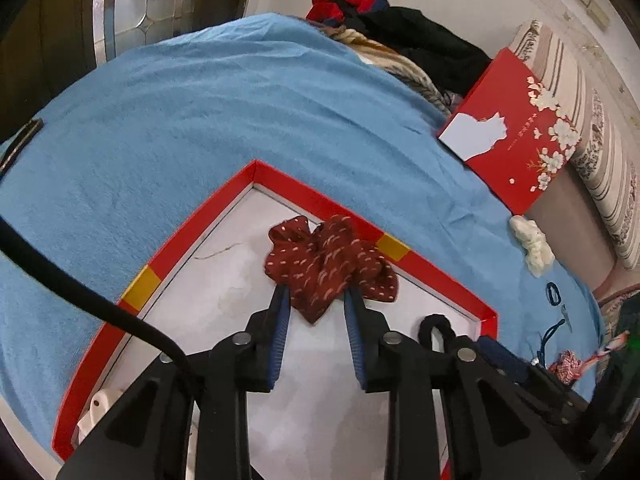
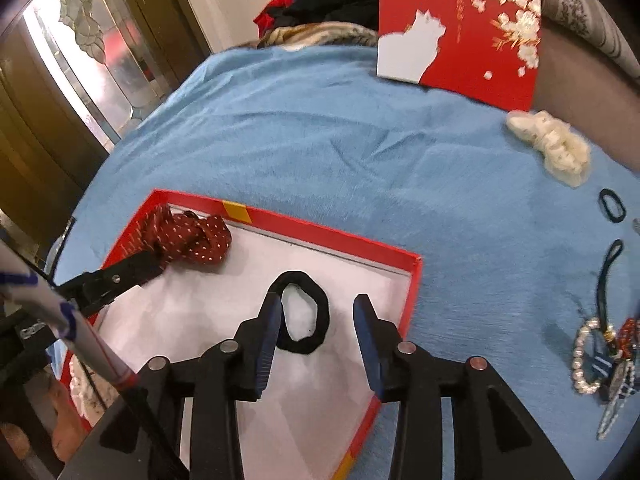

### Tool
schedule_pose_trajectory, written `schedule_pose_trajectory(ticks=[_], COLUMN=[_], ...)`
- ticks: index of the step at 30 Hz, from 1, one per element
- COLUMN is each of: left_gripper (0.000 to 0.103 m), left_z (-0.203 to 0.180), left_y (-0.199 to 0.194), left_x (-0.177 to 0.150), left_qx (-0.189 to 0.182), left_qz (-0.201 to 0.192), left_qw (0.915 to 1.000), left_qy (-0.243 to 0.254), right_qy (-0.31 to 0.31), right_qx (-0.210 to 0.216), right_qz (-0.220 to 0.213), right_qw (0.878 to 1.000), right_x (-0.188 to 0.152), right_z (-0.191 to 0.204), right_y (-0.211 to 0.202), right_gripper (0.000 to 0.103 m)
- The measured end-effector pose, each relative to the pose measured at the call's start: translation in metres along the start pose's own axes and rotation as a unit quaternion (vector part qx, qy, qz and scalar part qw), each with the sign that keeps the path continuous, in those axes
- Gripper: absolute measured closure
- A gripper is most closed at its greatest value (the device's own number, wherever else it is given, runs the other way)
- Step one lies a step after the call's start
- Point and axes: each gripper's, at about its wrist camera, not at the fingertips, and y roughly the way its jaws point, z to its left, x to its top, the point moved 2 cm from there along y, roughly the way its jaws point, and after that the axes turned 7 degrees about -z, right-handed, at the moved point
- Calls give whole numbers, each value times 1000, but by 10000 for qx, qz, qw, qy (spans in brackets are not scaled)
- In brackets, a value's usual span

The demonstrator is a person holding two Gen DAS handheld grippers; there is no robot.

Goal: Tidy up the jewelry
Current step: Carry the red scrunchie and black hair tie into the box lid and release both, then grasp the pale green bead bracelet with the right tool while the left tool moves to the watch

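Note:
A shallow red box (image 1: 224,196) with a white floor lies on the blue cloth; it also shows in the right wrist view (image 2: 414,280). A dark red dotted scrunchie (image 1: 332,264) lies inside near its far corner, also seen from the right wrist (image 2: 192,240). My left gripper (image 1: 316,300) is open, its fingertips either side of the scrunchie's near edge. A black hair tie (image 2: 308,312) lies on the box floor. My right gripper (image 2: 318,308) is open above it, the tie beside the left finger (image 2: 268,332).
The red box lid (image 1: 516,132) with white blossoms leans at the back. A cream scrunchie (image 2: 552,148), a small black hair tie (image 2: 612,206), a dark cord (image 2: 608,264), a pearl bracelet (image 2: 580,356) and other trinkets lie on the cloth to the right. Clothes (image 1: 400,36) are piled behind.

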Motion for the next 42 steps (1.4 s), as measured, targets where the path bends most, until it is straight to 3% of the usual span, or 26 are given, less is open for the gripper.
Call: schedule_pose_trajectory(ticks=[6, 12, 16, 23, 30, 37, 42], left_gripper=[72, 66, 64, 60, 59, 56, 54], left_z=[-26, -78, -117, -172, -203, -218, -228], left_y=[-18, -43, -52, -63, -59, -46, -32], left_x=[-13, -46, -73, -123, -160, -177, -185], left_qx=[-127, -527, -872, -1051, -1017, -915, -893], left_qz=[-126, -143, -2, 47, 191, 308, 432], left_qw=[9992, 9942, 9877, 9717, 9587, 9540, 9514], left_qy=[346, 927, 1298, 2114, 2650, 2839, 2915], right_qy=[-41, 169, 335, 966, 1708, 2107, 2195], right_qx=[-162, -468, -739, -1234, -1724, -1765, -1686], right_qz=[-289, -453, -511, -537, -589, -705, -712], right_qw=[9994, 9977, 9954, 9862, 9683, 9589, 9583], right_x=[-4, -21, -36, -67, -100, -113, -104], right_z=[-20, -62, -97, -177, -262, -305, -319], right_y=[-43, -87, -114, -155, -191, -199, -186], right_gripper=[61, 61, 61, 61, 61, 61, 52])
